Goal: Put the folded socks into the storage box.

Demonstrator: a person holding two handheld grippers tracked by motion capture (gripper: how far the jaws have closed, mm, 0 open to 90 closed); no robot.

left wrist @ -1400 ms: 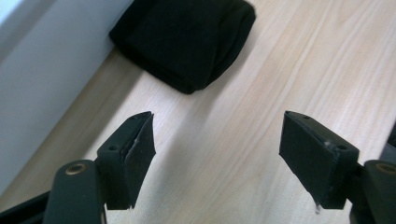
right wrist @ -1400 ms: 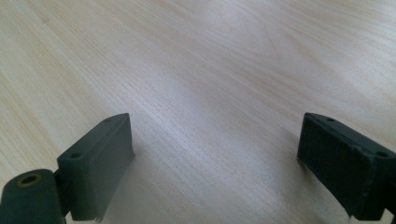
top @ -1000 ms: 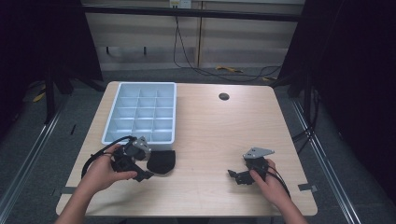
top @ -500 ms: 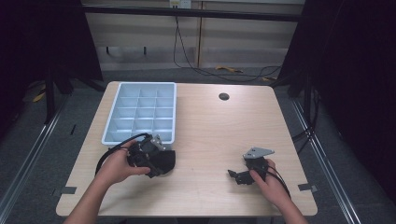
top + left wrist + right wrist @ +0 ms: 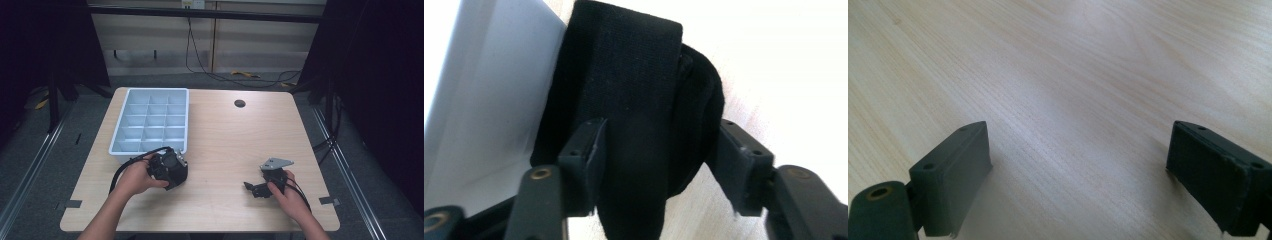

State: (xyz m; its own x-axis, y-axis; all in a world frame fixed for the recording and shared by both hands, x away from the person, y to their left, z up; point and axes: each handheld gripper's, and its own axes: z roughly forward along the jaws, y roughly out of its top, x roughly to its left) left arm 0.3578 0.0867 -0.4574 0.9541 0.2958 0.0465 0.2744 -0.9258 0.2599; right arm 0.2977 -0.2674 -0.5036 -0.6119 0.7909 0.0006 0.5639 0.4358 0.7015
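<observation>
Black fabric item (image 5: pixel 634 100), soft and folded, looks like a strap or pouch: lies on the tabletop (image 5: pixel 235 145) just in front of the near edge of the pale blue compartment tray (image 5: pixel 152 122), touching or nearly touching the tray's outer wall in the left gripper view.

Left gripper (image 5: pixel 659 165): fingers (image 5: pixel 586 155) spread to either side of the fabric, straddling its near end. Left finger looks to be against the cloth; right finger close beside it, contact uncertain. Not yet a firm pinch.

Right gripper (image 5: pixel 256 189): rests low over bare wood near the front right, well apart from the fabric. Fingers (image 5: pixel 955 170) spread wide, nothing between them.

Tray compartments appear empty from the high view.

Step in hand (judgement): grasp of the fabric item, approach done, closure pending. Next move calls for pressing the fingers together on the thick folded part, then lifting clear of the tray wall before carrying toward a compartment. Risk: limp cloth slipping or unfolding.
</observation>
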